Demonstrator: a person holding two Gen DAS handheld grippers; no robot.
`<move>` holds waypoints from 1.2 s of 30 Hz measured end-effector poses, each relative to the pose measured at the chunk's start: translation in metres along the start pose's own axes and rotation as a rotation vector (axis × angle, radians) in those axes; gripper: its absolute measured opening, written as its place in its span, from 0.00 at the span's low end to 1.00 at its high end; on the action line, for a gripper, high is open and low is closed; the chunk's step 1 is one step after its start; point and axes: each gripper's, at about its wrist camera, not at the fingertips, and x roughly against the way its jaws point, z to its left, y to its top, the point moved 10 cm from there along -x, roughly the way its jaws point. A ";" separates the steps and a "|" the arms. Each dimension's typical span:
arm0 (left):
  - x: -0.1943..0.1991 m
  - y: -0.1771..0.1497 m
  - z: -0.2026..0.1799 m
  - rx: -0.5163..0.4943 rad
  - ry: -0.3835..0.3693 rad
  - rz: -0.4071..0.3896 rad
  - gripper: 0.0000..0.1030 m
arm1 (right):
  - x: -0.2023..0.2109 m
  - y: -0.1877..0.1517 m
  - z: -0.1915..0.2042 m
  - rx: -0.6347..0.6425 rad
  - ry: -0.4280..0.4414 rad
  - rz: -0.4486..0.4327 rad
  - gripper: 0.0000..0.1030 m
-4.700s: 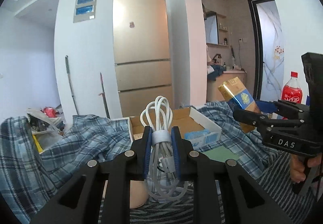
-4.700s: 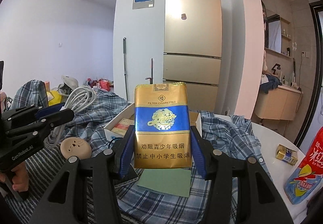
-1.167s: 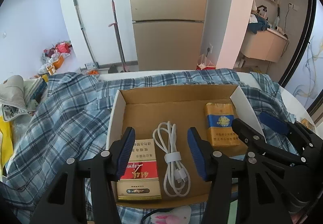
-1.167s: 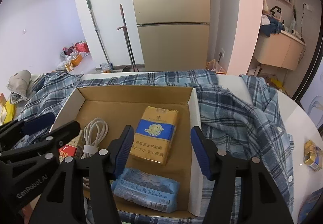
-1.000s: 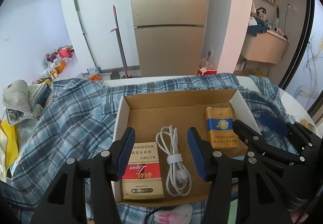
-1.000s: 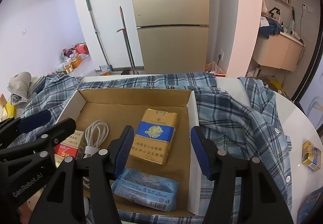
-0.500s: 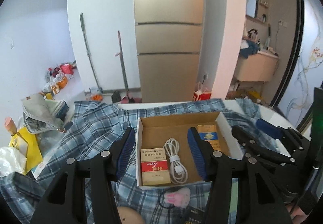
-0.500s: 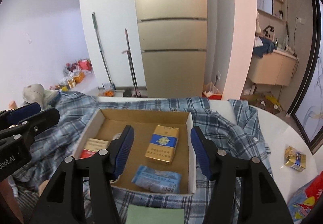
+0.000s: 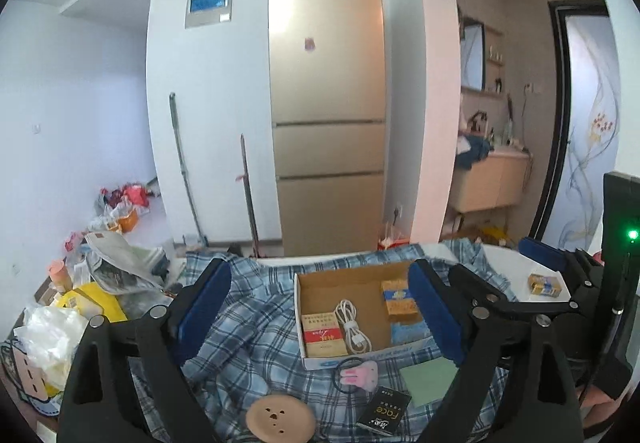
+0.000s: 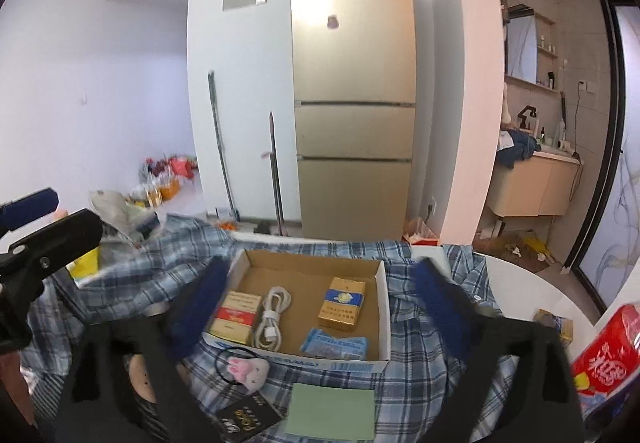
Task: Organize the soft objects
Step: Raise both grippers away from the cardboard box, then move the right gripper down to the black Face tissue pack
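left hand-held gripper (image 9: pixel 320 317) — black frame | blue pads | silver screws — green LED

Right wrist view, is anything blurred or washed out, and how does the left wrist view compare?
Right wrist view: its own gripper fingers smear with motion blur, and glare blooms on the fridge. Left wrist view: fingers sharper, milder fridge glare; both bow at the edges.

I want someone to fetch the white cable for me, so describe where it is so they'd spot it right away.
On the plaid shirt sits an open cardboard box. The cable lies coiled inside it, between the red pack on its left and the gold pack on its right. It is the only white, looped thing in the box, cinched by a band; the rest are flat packets.
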 end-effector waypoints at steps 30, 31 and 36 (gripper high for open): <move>0.012 -0.080 0.049 -0.036 0.046 -0.180 1.00 | 0.023 -0.055 0.023 -0.005 0.030 -0.126 1.00; 0.010 -0.083 0.050 -0.041 0.056 -0.186 1.00 | 0.021 -0.058 0.024 -0.001 0.029 -0.130 1.00; -0.002 -0.101 0.051 -0.070 0.072 -0.192 1.00 | 0.012 -0.072 0.029 0.036 0.015 -0.123 1.00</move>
